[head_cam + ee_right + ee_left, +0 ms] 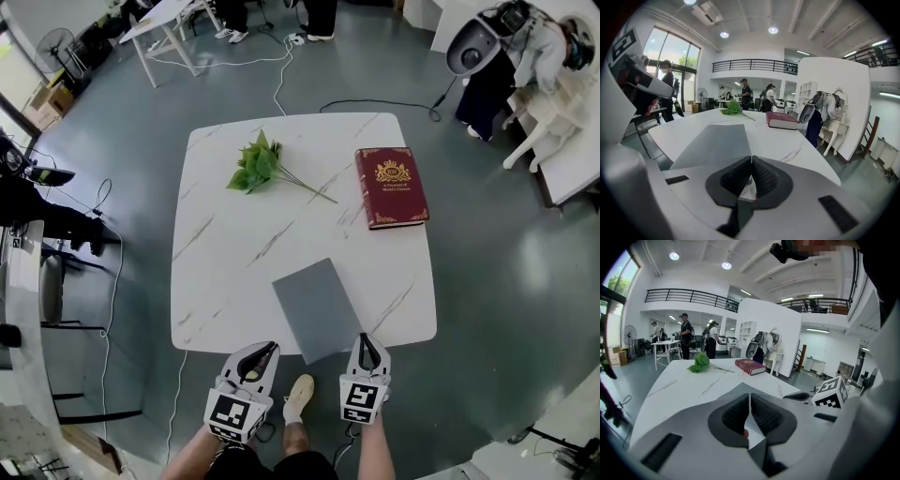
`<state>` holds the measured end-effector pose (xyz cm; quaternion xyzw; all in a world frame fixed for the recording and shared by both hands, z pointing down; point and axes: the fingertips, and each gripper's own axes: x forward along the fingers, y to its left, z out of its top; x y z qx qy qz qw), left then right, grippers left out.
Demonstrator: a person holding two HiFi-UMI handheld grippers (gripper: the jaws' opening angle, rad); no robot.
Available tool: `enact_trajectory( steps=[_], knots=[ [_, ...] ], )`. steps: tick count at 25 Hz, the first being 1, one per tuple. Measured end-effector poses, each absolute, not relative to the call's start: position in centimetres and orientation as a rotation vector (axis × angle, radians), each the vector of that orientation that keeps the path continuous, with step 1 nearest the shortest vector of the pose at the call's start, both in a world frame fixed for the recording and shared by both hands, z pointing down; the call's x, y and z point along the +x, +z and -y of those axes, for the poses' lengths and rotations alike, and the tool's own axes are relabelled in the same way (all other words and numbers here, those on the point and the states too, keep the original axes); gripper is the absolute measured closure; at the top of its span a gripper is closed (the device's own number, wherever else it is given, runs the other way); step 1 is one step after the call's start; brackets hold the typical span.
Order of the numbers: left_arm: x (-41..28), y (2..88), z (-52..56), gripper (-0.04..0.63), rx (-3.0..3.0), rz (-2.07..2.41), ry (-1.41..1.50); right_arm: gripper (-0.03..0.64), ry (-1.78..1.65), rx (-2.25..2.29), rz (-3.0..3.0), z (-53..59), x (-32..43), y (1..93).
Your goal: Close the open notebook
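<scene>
A grey notebook (317, 307) lies flat on the white marble table (234, 272), its cover shut, one corner hanging over the near edge. In the right gripper view the notebook (717, 140) sits just ahead and to the left of the jaws. My left gripper (267, 348) hovers just off the table's near edge, left of the notebook, shut with nothing between its pads (749, 397). My right gripper (364, 339) is at the notebook's near right corner, also shut and empty (751, 161). Neither gripper touches the notebook.
A red hardcover book (391, 186) lies at the table's far right, and a sprig of green leaves (255, 164) at the far middle. A person (525, 47) bends over a white desk beyond the table. Cables (281, 66) trail on the floor.
</scene>
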<state>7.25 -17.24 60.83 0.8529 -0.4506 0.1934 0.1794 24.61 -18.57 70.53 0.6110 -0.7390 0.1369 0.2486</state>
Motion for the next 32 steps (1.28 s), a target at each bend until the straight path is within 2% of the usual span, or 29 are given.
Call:
enact_trajectory(
  steps=[14,16,18,19,22,32],
  knots=[
    [7.4,62.0,16.7,0.561,2.392,1.273,0.552,0.584,0.363,1.69,2.013,18.7,24.9,71.5],
    [7.3,61.7,16.5,0.561,2.394,1.278,0.552,0.553,0.373,1.704,2.018,18.4,24.9,71.3],
    [7.1,61.2,16.4,0.561,2.399,1.283,0.548,0.437,0.413,1.699,2.04,18.1,24.7,71.0],
    [7.1,61.0,16.4,0.561,2.403,1.285,0.545,0.417,0.429,1.695,2.047,18.0,24.5,71.0],
    [7.1,60.4,16.0,0.561,2.414,1.288,0.536,0.397,0.435,1.692,2.049,17.6,24.4,70.7],
    [7.2,56.9,14.7,0.561,2.464,1.308,0.498,0.397,0.385,1.708,2.076,16.4,24.1,66.7]
  ],
)
